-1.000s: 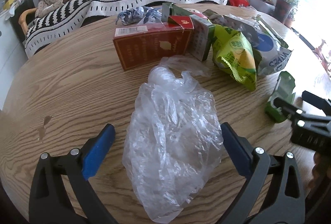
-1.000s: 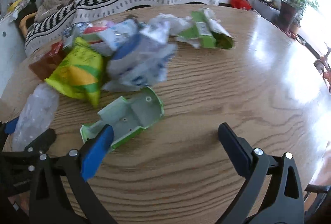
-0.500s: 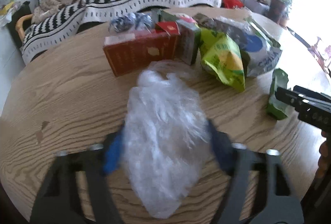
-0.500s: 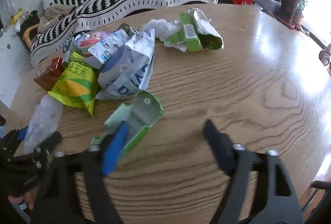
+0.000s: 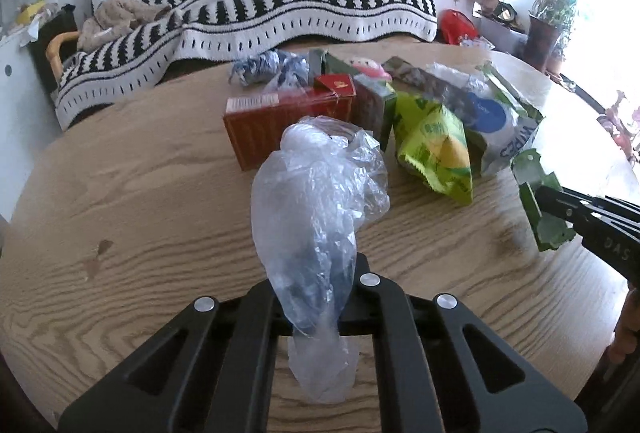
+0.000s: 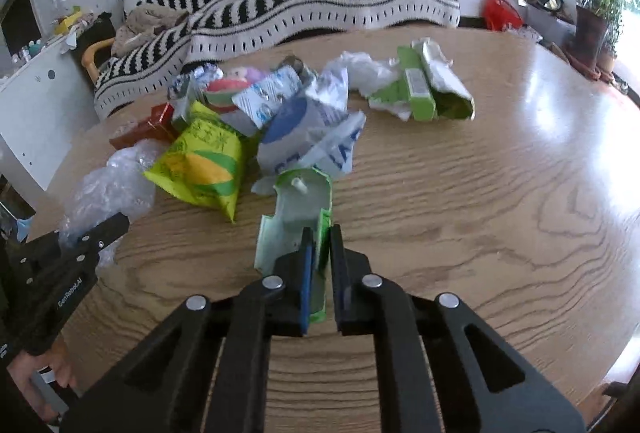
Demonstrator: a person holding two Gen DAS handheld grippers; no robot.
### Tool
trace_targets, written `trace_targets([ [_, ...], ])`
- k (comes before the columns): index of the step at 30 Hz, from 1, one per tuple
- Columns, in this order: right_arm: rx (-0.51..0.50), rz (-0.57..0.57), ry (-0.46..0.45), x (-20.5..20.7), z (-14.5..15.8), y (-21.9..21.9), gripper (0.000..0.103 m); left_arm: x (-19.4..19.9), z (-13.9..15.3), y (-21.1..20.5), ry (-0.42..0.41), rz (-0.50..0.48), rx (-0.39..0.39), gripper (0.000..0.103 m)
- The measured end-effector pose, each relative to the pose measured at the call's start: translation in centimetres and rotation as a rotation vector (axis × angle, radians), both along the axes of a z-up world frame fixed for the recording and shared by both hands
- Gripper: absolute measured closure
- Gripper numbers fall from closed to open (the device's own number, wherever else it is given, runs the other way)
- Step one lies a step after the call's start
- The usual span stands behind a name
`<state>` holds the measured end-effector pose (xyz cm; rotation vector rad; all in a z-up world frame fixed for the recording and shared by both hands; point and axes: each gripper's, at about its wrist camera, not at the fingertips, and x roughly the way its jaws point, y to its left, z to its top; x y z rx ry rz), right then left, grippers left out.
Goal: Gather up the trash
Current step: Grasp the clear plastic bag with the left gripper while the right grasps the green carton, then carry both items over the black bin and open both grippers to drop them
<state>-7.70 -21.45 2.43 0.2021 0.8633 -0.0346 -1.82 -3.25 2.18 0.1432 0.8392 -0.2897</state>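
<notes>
Left wrist view: the left gripper [image 5: 314, 297] has its fingers squeezed onto the lower part of a crumpled clear plastic bag [image 5: 316, 201], so the rest of the bag sticks up ahead of them over the round wooden table [image 5: 140, 217]. Pinching it low like that looks like a way to bunch the flimsy film so it lifts in one go. Behind it sit a reddish-brown cardboard box [image 5: 276, 117] and a yellow-green corn snack packet [image 5: 436, 149], both lying on the table. No bin in view, so I can't say where this goes.

Right wrist view: the right gripper [image 6: 320, 273] is clamped on the near edge of a torn-open green carton [image 6: 298, 213], which lies opened out flat, white lining up. Nothing visible inside it. The blue-and-white wipes pack [image 6: 316, 137] and a flattened green box [image 6: 420, 89] lie loose further back.
</notes>
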Motion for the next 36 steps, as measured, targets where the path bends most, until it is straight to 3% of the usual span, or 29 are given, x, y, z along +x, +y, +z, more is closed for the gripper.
trace_targets([
  [12,-0.009,0.018,-0.056,-0.3,1.0,0.6,0.094,0.2,0.1,0.0,0.018,-0.005,0.008,0.099],
  [15,0.004,0.009,-0.093,-0.8,1.7,0.5,0.094,-0.7,1.4,0.1,-0.013,-0.002,-0.016,0.099],
  [18,0.014,-0.009,-0.197,-2.2,4.3,0.7,0.094,-2.6,3.8,0.4,-0.059,0.003,-0.076,0.099],
  [22,0.075,-0.016,-0.264,-4.6,7.6,-0.6,0.094,-5.8,7.2,-1.3,-0.083,-0.028,-0.148,0.099],
  [26,0.081,-0.056,-0.354,-9.2,11.0,-3.8,0.094,-10.7,11.0,-6.7,-0.087,-0.169,-0.195,0.099],
  [29,0.076,-0.106,-0.386,-13.6,12.1,-7.4,0.094,-13.9,11.8,-10.8,-0.066,-0.257,-0.204,0.099],
  [32,0.083,-0.203,-0.361,-18.8,11.2,-12.2,0.094,-17.2,10.3,-15.6,0.045,-0.37,-0.238,0.099],
  [36,0.129,-0.311,-0.242,-23.7,7.1,-17.1,0.094,-21.2,5.2,-23.1,0.199,-0.548,-0.106,0.099],
])
